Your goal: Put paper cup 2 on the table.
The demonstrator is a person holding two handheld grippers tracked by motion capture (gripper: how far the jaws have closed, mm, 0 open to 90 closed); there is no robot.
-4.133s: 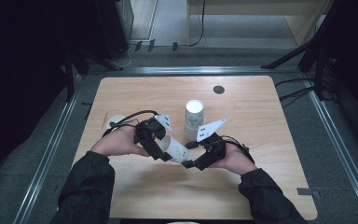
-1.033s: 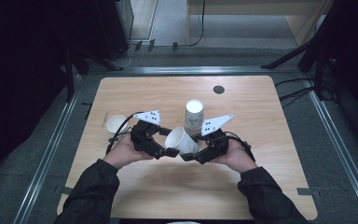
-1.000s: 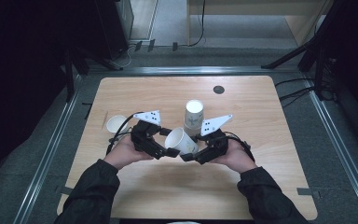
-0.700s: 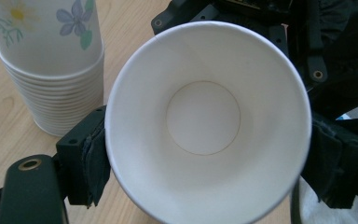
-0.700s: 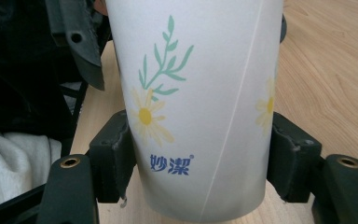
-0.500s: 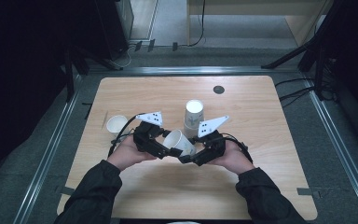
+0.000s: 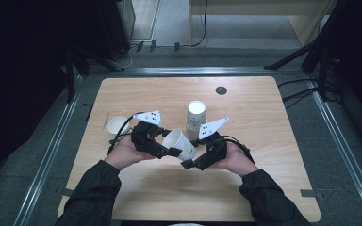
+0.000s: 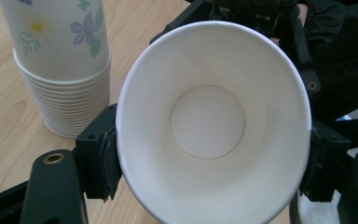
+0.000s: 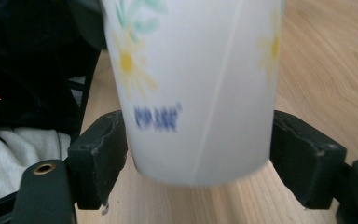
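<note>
I see the wooden table point(image 7: 264, 188) spread below me, with my two forearms coming in from its near edge. Near its middle stands the stack of paper cups point(image 7: 196, 116), upside down, flower prints on the walls; in the left gripper view it rises just beyond my left jaw point(image 8: 60, 60). A single empty cup point(image 7: 117, 125) sits upright off to the left of the table, well apart from the stack.

Between my hands I have the paper cup point(image 7: 179, 144), tilted on its side above the table with its mouth toward the left. My left claw point(image 7: 169, 151) has just been closing and now presses on the cup's rim from both sides; the left gripper view looks straight into the white inside point(image 8: 209, 121). My right claw point(image 7: 191, 162) has just been opening: its jaws stand apart at the cup's base end, a gap showing between each pad and the cup's wall point(image 9: 196, 93).
</note>
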